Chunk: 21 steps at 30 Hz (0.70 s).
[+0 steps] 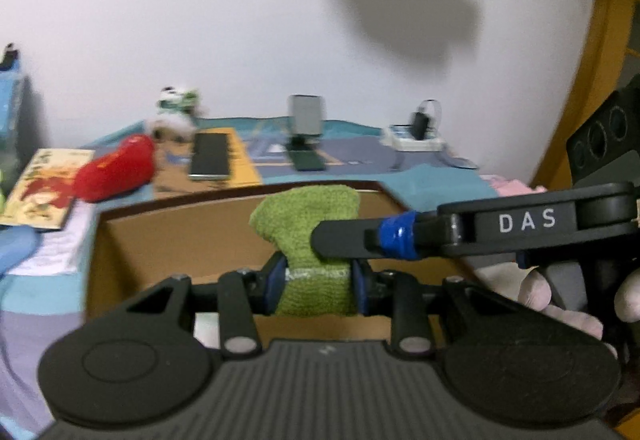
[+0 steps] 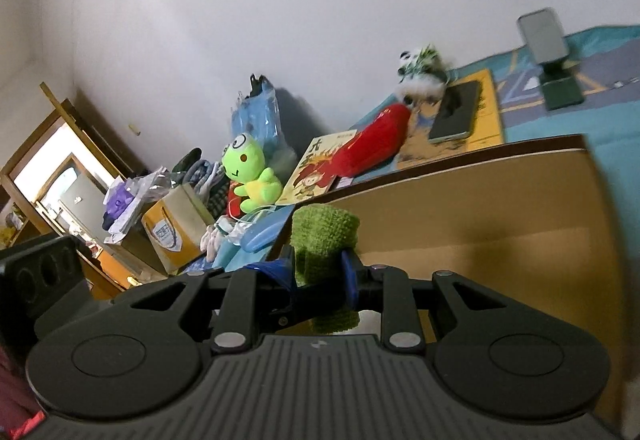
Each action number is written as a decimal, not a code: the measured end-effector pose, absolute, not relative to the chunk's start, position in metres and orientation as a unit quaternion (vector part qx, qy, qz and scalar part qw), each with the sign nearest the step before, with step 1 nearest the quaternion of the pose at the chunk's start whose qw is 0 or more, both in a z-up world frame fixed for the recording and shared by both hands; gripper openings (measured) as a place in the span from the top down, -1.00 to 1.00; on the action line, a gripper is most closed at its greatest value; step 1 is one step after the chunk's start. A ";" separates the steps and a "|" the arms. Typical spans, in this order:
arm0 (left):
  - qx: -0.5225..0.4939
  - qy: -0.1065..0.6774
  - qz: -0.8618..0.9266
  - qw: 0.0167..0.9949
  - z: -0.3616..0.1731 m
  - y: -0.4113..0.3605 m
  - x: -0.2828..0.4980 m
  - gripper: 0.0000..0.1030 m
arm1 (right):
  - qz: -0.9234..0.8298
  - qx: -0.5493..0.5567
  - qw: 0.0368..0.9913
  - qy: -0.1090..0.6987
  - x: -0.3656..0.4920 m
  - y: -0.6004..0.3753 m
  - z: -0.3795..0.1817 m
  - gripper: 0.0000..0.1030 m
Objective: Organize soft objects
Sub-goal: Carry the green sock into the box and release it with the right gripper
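A green cloth point(image 1: 316, 240) is gripped by both the left hand-held gripper point(image 1: 319, 286) and the right hand-held gripper point(image 2: 320, 276) above the cardboard box point(image 1: 180, 236), while a red plush point(image 1: 116, 169), frog plush point(image 2: 250, 175) and panda plush point(image 2: 422, 75) remain unsorted on the bed point(image 1: 432, 179).

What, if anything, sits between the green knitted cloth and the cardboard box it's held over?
Nothing visible. The green cloth is pinched by the left gripper and the right gripper, right at the open cardboard box. The box interior in view looks bare; its floor is mostly hidden.
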<state>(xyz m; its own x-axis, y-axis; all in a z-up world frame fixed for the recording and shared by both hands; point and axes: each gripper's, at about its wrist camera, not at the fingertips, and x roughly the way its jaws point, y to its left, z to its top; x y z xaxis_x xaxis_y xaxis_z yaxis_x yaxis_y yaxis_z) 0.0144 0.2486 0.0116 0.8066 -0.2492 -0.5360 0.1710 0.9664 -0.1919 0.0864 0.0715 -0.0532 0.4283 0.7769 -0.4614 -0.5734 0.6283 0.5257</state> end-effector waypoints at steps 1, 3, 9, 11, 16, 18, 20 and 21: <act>-0.068 0.293 -0.103 0.948 0.010 0.257 0.020 0.47 | 0.407 0.147 0.830 0.352 0.092 0.081 -0.056 0.87; -0.071 0.300 -0.088 0.947 0.004 0.274 0.032 0.46 | 0.408 0.150 0.825 0.361 0.104 0.099 -0.061 0.87; -0.083 0.323 -0.046 0.942 -0.013 0.313 0.054 0.30 | 0.400 0.149 0.815 0.391 0.135 0.149 -0.083 0.81; -0.085 0.329 -0.035 0.940 -0.018 0.320 0.058 0.21 | 0.390 0.139 0.821 0.392 0.140 0.162 -0.089 0.80; -0.096 0.332 -0.027 0.938 -0.023 0.329 0.058 0.07 | 0.367 0.123 0.828 0.405 0.155 0.177 -0.104 0.79; -0.085 0.327 -0.019 0.941 -0.022 0.328 0.056 0.03 | 0.362 0.126 0.828 0.409 0.158 0.176 -0.105 0.79; -0.083 0.325 -0.016 0.942 -0.020 0.327 0.055 0.03 | 0.360 0.128 0.829 0.407 0.158 0.175 -0.103 0.79; -0.086 0.323 -0.016 0.942 -0.018 0.327 0.053 0.03 | 0.359 0.126 0.831 0.406 0.157 0.173 -0.102 0.79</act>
